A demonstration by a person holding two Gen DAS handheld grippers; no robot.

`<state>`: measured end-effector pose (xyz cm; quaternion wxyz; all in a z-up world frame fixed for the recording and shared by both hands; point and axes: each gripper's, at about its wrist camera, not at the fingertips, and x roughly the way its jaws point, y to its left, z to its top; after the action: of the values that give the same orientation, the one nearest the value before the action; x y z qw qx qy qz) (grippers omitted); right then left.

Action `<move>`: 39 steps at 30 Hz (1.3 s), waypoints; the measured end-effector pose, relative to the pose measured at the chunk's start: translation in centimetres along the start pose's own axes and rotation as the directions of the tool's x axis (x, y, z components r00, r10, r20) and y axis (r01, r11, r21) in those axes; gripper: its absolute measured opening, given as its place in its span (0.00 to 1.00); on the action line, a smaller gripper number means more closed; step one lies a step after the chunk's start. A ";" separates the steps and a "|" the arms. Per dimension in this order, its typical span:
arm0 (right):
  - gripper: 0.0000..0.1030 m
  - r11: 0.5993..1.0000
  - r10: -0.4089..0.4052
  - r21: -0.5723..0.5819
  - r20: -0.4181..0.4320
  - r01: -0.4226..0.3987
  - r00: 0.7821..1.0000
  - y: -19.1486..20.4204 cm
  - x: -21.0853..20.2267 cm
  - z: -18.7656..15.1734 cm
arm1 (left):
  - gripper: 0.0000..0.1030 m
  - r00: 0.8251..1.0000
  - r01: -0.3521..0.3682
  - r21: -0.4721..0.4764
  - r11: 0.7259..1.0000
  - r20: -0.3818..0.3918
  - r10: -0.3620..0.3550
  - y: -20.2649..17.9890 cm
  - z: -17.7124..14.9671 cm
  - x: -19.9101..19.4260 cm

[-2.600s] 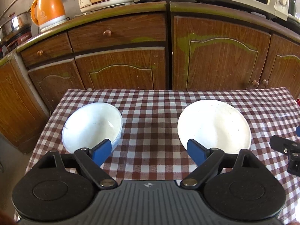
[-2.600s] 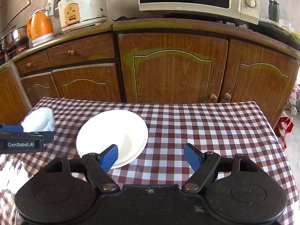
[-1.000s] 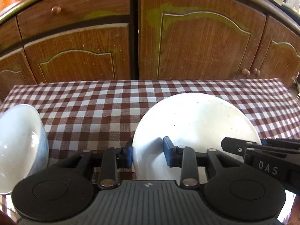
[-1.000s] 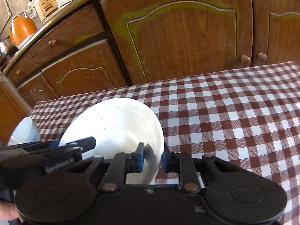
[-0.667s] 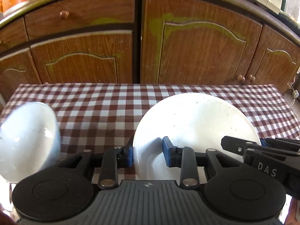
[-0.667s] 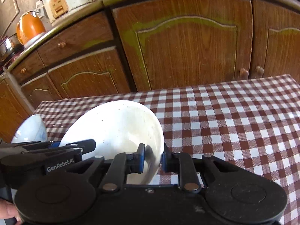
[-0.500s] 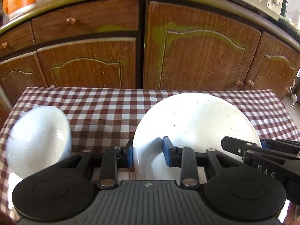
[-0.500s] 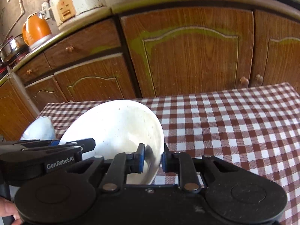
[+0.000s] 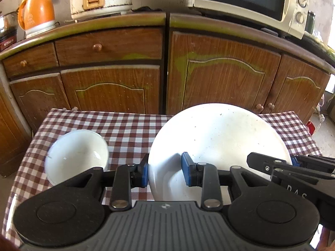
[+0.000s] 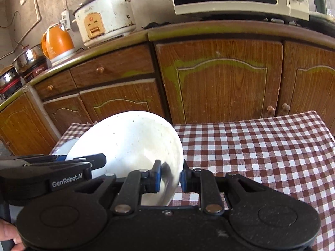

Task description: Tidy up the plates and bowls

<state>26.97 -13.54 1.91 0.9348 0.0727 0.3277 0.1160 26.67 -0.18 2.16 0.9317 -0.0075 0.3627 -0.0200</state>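
— Surface (image 9: 129, 129): item one, checked red-and-white cloth, set in front of wooden cabinets (image 9: 222, 83). What stands on it?

— Only the bowl (image 9: 77, 154), as far as both views show. The right side of the cloth carries nothing visible.

— Plate (image 9: 217, 146): item two, white, largest of the crockery. Where is it?

— Off the cloth, I judge; held up and tilted, its far rim overlapping the cabinet doors in both views. It hangs to the right of the bowl and apart from it.

— Who holds it?

— Both. Left gripper (image 9: 165, 170): jaws closed to a narrow gap on the plate's near-left rim, one blue pad outside, one on the face. Right gripper (image 10: 170, 177): jaws pinched on the near-right rim in the same way.

— Bowl: item three, white, smaller. Condition?

— Untouched, resting near the left edge of the cloth, leaning slightly by the look of it.

— Progress entry?

— Early. Plate picked up, not yet set down anywhere; bowl not yet handled. Left to do, by my reading: place the plate, then bring bowl and plate together. Which goes where, the views do not say.
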 end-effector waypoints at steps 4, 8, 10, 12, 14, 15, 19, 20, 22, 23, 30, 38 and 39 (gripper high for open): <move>0.23 1.000 0.003 -0.006 0.008 -0.003 1.000 0.9 -1.6 -0.1 | 0.32 1.000 -0.017 -0.003 1.000 0.003 0.017 0.1 -0.3 -1.5; 0.23 1.000 0.005 -0.010 0.013 -0.005 1.000 1.5 -3.0 -0.4 | 0.32 1.000 -0.013 -0.012 1.000 0.008 0.013 0.3 -0.6 -2.7; 0.23 1.000 0.004 -0.011 0.016 -0.004 1.000 1.8 -3.6 -0.4 | 0.32 1.000 -0.014 -0.011 1.000 0.014 0.015 0.3 -0.7 -3.4; 0.23 1.000 0.007 -0.009 0.021 -0.006 1.000 2.0 -4.3 -0.5 | 0.31 1.000 -0.015 -0.011 1.000 0.021 0.015 0.4 -0.9 -4.1; 0.23 1.000 0.005 -0.013 0.030 -0.005 1.000 2.2 -5.0 -0.6 | 0.31 1.000 -0.013 -0.014 1.000 0.025 0.013 0.4 -1.0 -4.8; 0.23 1.000 0.004 -0.015 0.034 -0.003 0.999 2.3 -5.4 -0.6 | 0.31 1.000 -0.012 -0.014 1.000 0.027 0.012 0.4 -1.1 -5.1; 0.23 1.000 0.005 -0.015 0.045 -0.005 0.999 2.7 -6.7 -0.7 | 0.31 0.999 -0.010 -0.013 1.000 0.033 0.010 0.3 -1.6 -6.4; 0.23 1.000 0.007 -0.014 0.049 -0.006 0.999 2.7 -7.0 -0.7 | 0.31 0.999 -0.009 -0.016 1.000 0.034 0.009 0.3 -1.7 -6.7; 0.23 1.000 0.007 -0.016 0.055 -0.006 0.998 2.9 -7.7 -0.8 | 0.31 0.999 -0.009 -0.025 1.000 0.039 0.010 0.3 -2.0 -7.3; 0.23 1.000 0.011 -0.017 0.057 -0.010 0.998 3.0 -8.1 -0.9 | 0.31 0.999 -0.009 -0.029 1.000 0.042 0.010 0.4 -2.0 -7.6; 0.23 1.000 0.023 -0.020 0.074 -0.022 0.997 3.7 -10.3 -1.3 | 0.31 0.998 -0.016 -0.027 0.999 0.061 0.018 0.6 -2.6 -9.7; 0.23 0.999 0.025 -0.025 0.084 -0.023 0.996 4.5 -12.2 -1.7 | 0.31 0.997 -0.034 -0.016 0.999 0.075 0.035 0.4 -3.2 -11.7; 0.23 0.999 0.027 -0.024 0.084 -0.025 0.996 4.5 -12.3 -1.7 | 0.31 0.997 -0.034 -0.017 0.999 0.075 0.035 0.4 -3.3 -11.9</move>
<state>15.75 -12.35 8.86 0.9469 0.0712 0.2858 0.1286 15.67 0.77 7.74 0.9448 -0.0093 0.3274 -0.0007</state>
